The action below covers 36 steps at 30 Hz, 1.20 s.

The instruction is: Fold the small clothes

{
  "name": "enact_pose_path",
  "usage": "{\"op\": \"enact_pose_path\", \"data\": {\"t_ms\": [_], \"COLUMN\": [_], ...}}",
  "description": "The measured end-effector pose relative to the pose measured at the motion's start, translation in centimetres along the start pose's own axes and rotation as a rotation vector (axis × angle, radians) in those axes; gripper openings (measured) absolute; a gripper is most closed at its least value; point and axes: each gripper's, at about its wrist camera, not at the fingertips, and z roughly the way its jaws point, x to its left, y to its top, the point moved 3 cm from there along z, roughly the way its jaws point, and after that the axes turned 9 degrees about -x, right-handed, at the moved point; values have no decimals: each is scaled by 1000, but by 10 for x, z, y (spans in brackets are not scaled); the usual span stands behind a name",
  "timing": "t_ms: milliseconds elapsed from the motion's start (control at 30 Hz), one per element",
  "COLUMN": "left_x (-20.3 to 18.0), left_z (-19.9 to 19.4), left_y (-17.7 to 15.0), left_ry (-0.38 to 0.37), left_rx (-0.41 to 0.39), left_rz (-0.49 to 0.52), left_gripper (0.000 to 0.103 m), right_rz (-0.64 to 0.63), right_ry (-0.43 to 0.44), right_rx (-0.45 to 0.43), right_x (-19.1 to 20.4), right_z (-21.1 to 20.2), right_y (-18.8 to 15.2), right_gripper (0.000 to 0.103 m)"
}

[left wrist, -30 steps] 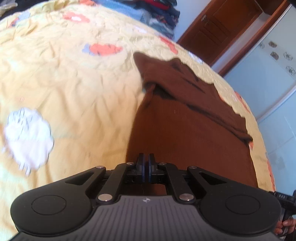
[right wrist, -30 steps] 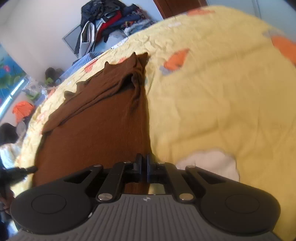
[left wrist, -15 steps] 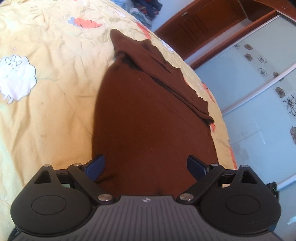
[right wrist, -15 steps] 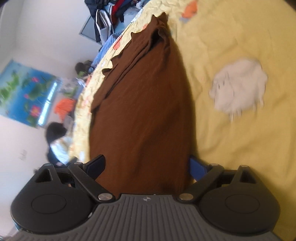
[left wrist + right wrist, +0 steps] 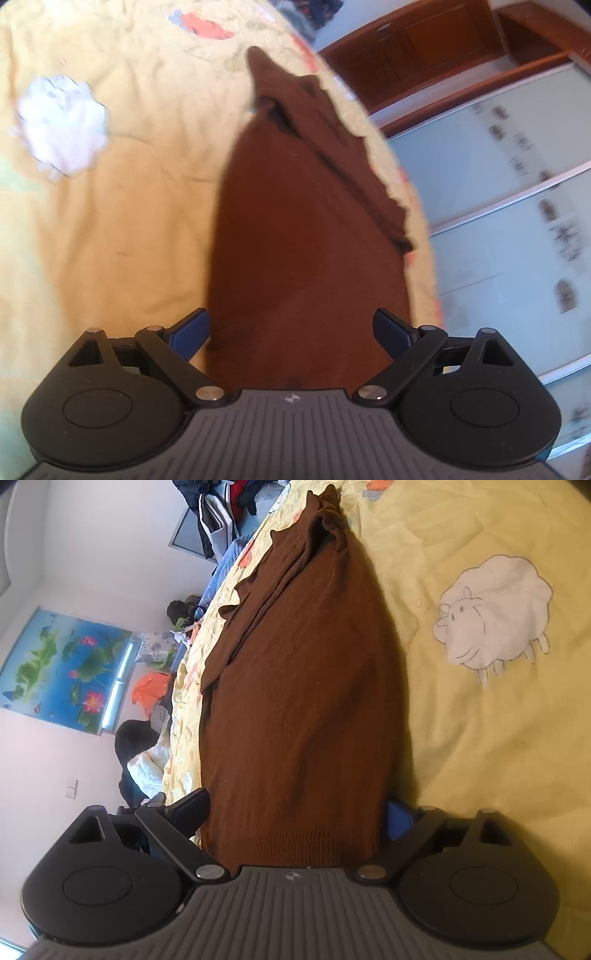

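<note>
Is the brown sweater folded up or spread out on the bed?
Partly folded. The brown knit sweater lies as a long narrow strip on the yellow sheep-print bedsheet, with a sleeve doubled over on top.

The left gripper [image 5: 295,328] and the right gripper [image 5: 295,808] are each held low with the jaws spread wide, nothing being clasped between the fingers.

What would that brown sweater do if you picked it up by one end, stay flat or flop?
The brown sweater would probably flop: it looks like a soft knit, with a ribbed hem and rumpled folds at its far end. It likely would not slide freely on the creased yellow bedspread. Both the right gripper and the left gripper are open.
</note>
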Motion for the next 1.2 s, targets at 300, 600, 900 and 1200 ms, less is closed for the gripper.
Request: {"op": "enact_pose_path", "data": {"t_ms": [300, 600, 900, 1200], "left_x": [30, 1, -8, -5], "left_z": [-94, -18, 5, -19], "left_y": [31, -40, -42, -57], "left_ry": [344, -82, -95, 124], "left_rx": [2, 38, 48, 57], "left_rz": [296, 32, -48, 153], "left_gripper": [96, 97, 48, 4], "right_rz": [-27, -16, -40, -145], "right_ry": [3, -15, -41, -122], "right_rx": [-12, -21, -13, -50], "right_x": [0, 4, 3, -8], "right_z": [-2, 2, 8, -27], "right_y": [-3, -6, -16, -9], "right_gripper": [96, 101, 42, 12]}}
